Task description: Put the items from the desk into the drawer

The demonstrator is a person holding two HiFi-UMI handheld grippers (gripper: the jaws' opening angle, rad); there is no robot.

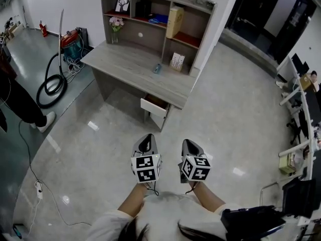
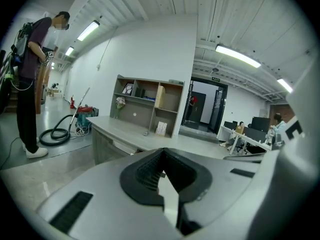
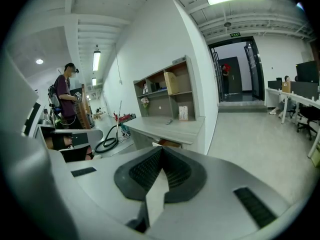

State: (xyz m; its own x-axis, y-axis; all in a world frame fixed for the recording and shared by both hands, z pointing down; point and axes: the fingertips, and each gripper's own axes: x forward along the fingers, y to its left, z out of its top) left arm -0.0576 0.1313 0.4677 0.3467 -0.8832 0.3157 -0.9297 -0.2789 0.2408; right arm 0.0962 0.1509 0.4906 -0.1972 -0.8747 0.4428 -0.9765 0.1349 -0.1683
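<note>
L tool (image 1: pixel 146 143) & R tool (image 1: pixel 191 147) closed, empty, small item (image 1: pixel 157 68) on desk (image 1: pixel 125 64) well ahead, drawer (image 1: pixel 154 106) open

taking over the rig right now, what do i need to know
Left tongs: shut, empty. Right tongs: shut, empty. Both are over the floor, short of the desk.
Drawer: part open under the desk's right end; inside not visible.
On the desktop: small bluish item, white booklet propped against the shelf unit, flower vase at the back left.
Done: nothing visibly stowed.
Left: likely walk up, then move the items into the drawer.
</note>
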